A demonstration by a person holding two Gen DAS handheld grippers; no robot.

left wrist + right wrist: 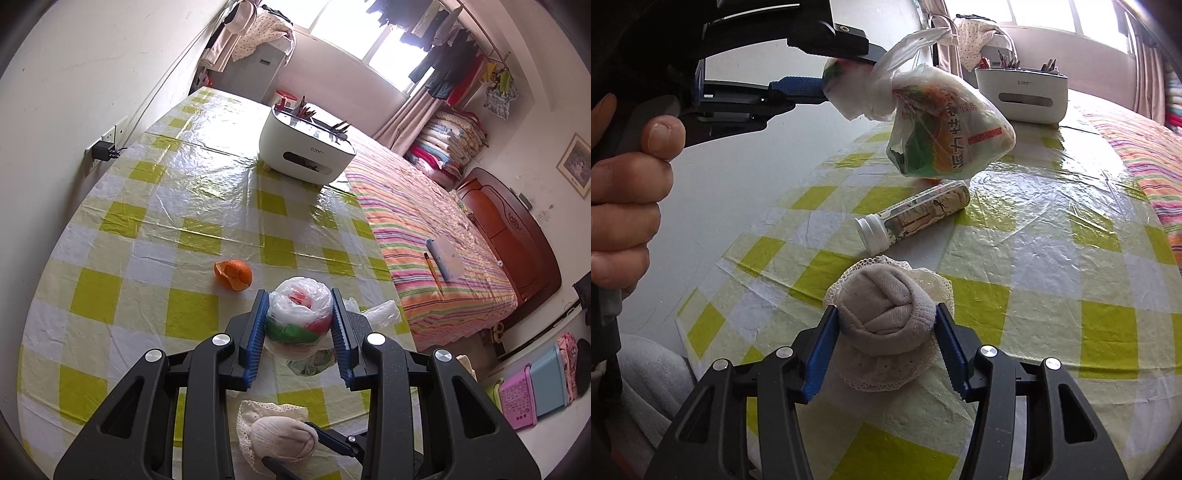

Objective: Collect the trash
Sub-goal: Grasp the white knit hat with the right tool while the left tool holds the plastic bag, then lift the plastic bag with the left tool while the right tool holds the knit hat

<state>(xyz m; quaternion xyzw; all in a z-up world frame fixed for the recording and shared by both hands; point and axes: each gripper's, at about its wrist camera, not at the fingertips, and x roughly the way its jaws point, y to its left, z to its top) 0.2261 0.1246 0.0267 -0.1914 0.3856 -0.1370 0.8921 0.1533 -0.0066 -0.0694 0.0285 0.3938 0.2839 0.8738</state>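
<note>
Right tongs (886, 328), nearest the right wrist camera, are seen partly closed, both blue pads set against the sides of a rolled beige sock (886, 317) with a lace cuff, which rests on the checked tabletop (1071, 236). No earlier view is given for comparison. Left tongs (300, 314) are shown narrowed about the twisted neck of a clear plastic trash bag (300, 306); in the right wrist view the printed bag (945, 136) is seen hanging from the left tongs (827, 79), clear of the tabletop, with the person's hand (624, 192) wrapped around the handle. Beneath the bag a white-capped tube (912, 218) is laid on its side. An orange peel (233, 275) is shown left of the bag. A white organiser box (306, 149) is placed at the far edge, beside the striped bed (424, 221).
</note>
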